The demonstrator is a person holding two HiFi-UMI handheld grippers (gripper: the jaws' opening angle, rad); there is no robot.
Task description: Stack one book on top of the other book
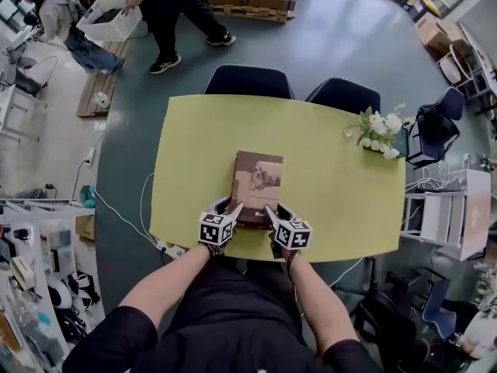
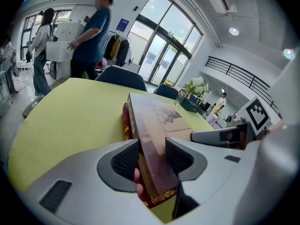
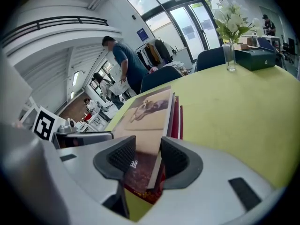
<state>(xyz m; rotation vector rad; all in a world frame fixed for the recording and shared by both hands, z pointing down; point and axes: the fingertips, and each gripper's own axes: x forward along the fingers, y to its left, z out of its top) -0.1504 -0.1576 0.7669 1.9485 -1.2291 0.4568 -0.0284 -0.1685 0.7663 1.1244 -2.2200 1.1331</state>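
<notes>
A yellow-green table (image 1: 334, 179) is seen. A red book (image 2: 125, 122) is laid flat on it, between and ahead of both pairs of jaws, under a brown book (image 1: 258, 179). A vase of white flowers (image 3: 229, 50) and a dark green box (image 3: 255, 59) are set well beyond, to the right.

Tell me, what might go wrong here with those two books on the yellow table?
1. The left gripper and the right gripper each pinch only a near corner of the brown rectangular book, so it might twist or slip over the dark red book beneath.
2. Both books sit close to the near edge of the yellow-green table; a tug towards the person could drag them off.
</notes>
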